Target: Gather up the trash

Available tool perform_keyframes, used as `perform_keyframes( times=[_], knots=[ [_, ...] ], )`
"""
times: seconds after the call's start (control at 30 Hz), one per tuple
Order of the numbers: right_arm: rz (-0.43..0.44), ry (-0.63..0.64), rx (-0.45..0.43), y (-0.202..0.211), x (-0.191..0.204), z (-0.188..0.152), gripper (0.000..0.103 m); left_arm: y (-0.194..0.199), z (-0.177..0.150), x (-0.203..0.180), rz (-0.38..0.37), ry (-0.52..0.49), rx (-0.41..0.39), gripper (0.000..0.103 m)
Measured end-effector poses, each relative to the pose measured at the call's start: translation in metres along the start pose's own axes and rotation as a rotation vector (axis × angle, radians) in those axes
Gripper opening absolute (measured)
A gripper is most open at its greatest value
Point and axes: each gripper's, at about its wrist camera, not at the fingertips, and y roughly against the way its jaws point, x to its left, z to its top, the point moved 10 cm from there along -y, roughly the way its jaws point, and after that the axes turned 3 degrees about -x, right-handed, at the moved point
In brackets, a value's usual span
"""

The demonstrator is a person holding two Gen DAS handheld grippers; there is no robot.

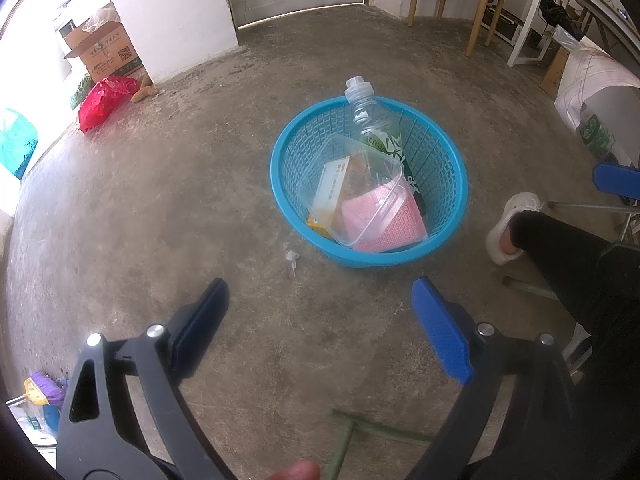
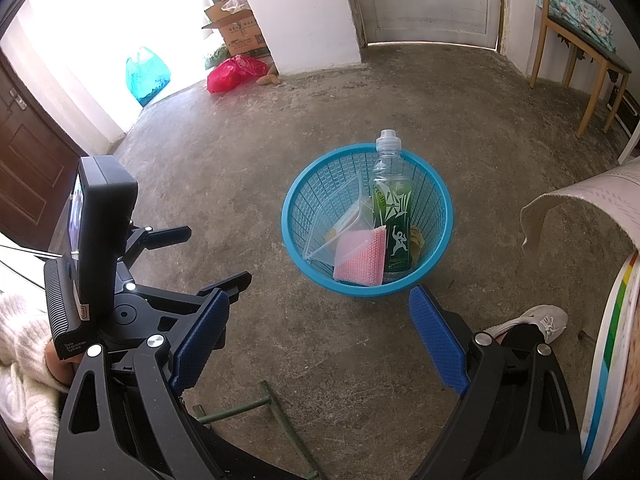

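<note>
Trash fills our blue basket (image 1: 444, 200) on the bare concrete floor (image 1: 160, 208); our left hand-held gripper (image 1: 320, 304) and right hand-held gripper (image 2: 320, 316) gape wide, empty.

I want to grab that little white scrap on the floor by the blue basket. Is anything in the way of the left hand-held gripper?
Nothing visible. Only bare concrete floor lies between the open left hand-held gripper and the white scrap. The blue basket sits just beside the scrap, to its right.
</note>
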Motion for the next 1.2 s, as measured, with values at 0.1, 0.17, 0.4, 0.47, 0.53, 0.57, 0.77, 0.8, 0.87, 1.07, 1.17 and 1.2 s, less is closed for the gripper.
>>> perform_keyframes(
  times=[0.1,0.17,0.4,0.47,0.53,0.57,0.77,0.8,0.87,1.07,1.17,1.2],
  knots=[
    [0.000,0.000,0.000,-0.0001,-0.0002,0.0002,0.089,0.0004,-0.0002,-0.0002,-0.001,-0.001,0.002,0.089],
    [0.000,0.000,0.000,0.0000,-0.0001,0.0001,0.089,0.0000,0.0000,0.0000,0.000,-0.002,0.004,0.089],
    [0.001,-0.002,0.003,-0.0003,-0.0002,-0.0002,0.089,-0.0030,-0.0003,0.0017,0.000,-0.004,0.012,0.089],
    [0.000,-0.004,0.003,-0.0006,-0.0002,-0.0008,0.089,-0.0048,-0.0008,0.0029,-0.002,-0.001,0.017,0.089],
    [0.000,-0.005,0.002,-0.0007,0.0005,-0.0014,0.089,-0.0065,-0.0013,0.0027,-0.003,-0.004,0.022,0.089],
    [0.000,-0.005,0.003,-0.0011,0.0001,-0.0011,0.089,-0.0071,-0.0013,0.0021,-0.003,-0.006,0.023,0.089],
    [0.000,-0.006,0.003,-0.0011,-0.0001,-0.0010,0.089,-0.0076,-0.0010,0.0014,-0.003,-0.006,0.021,0.089],
    [0.000,-0.006,0.003,-0.0012,-0.0001,-0.0010,0.089,-0.0078,-0.0010,0.0014,-0.002,-0.006,0.021,0.089],
    [0.000,-0.005,0.003,-0.0011,0.0000,-0.0012,0.089,-0.0075,-0.0011,0.0015,-0.002,-0.006,0.022,0.089],
    [0.000,-0.005,0.003,-0.0011,-0.0001,-0.0010,0.089,-0.0074,-0.0011,0.0013,-0.002,-0.005,0.021,0.089],
    [0.000,-0.005,0.004,-0.0011,-0.0002,-0.0010,0.089,-0.0075,-0.0009,0.0015,-0.002,-0.007,0.020,0.089],
    [0.000,-0.006,0.003,-0.0011,-0.0002,-0.0009,0.089,-0.0080,-0.0008,0.0010,-0.002,-0.009,0.020,0.089]
  ],
)
